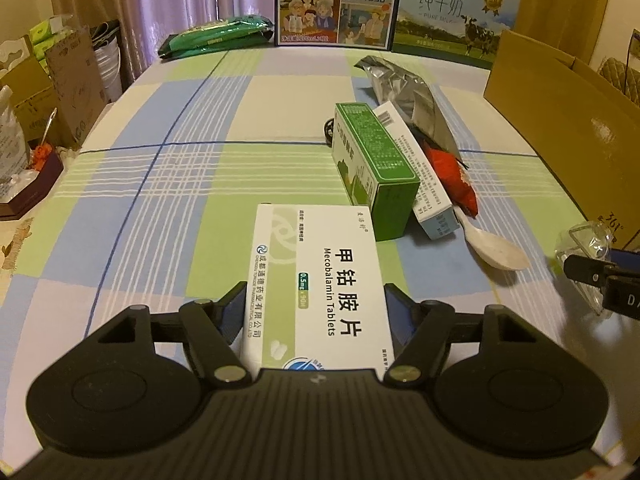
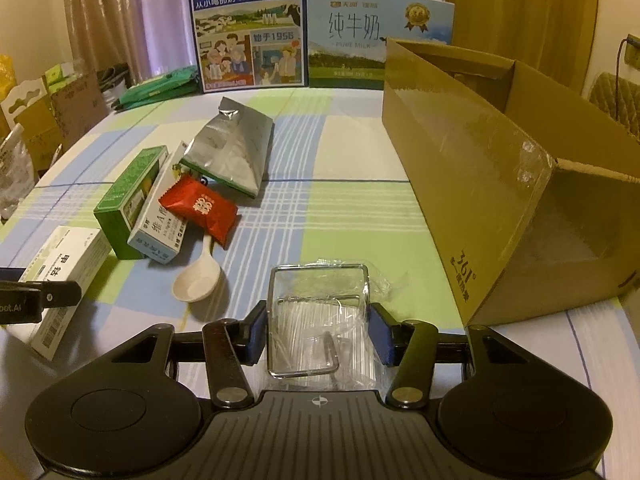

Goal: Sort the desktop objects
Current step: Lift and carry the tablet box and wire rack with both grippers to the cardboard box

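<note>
Gripping a white tablet box between its pads, the left gripper is holding it low over the checked cloth. Likewise the right gripper is pinching a clear wire-framed packet. Beyond are lying a white spoon, a green box touching a pale blue box, a red sachet and a silver pouch. An open carton is standing to the right, milk cartons at the back.

"Mecobalamin Tablets" on white medicine box; "PURE MILK" on milk carton; "361°" on cardboard box.
</note>
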Tool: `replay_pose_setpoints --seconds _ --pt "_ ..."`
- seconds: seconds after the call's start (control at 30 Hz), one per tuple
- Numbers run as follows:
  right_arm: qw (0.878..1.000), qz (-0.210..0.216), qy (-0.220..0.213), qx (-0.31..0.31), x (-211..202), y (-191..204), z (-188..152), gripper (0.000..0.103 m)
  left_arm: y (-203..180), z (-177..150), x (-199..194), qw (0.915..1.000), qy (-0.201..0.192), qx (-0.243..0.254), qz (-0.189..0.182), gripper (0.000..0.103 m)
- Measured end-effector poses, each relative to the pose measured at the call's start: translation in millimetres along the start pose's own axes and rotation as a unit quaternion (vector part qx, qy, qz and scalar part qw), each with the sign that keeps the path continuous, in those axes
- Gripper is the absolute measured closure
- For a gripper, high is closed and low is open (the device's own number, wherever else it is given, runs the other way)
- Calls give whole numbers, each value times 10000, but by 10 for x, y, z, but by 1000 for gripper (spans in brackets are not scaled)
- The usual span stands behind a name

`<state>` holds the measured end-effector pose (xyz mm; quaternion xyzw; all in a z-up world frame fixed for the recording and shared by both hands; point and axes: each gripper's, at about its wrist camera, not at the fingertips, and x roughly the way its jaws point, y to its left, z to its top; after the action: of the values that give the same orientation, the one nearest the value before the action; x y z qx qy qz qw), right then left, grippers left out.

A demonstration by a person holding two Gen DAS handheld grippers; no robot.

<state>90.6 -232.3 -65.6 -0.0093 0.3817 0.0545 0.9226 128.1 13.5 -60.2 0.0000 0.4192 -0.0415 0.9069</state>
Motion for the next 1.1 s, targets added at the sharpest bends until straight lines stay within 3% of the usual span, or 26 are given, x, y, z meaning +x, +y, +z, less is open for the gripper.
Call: replay_pose_setpoints --seconds 0.63,1.1 --pt "9986 119 -480 -160 -283 79 36 54 -72 134 -426 9987 -514 6 -3 37" --pt "9975 181 -681 -20 -550 49 -12 54 -377 57 -682 9986 -472 158 -178 37"
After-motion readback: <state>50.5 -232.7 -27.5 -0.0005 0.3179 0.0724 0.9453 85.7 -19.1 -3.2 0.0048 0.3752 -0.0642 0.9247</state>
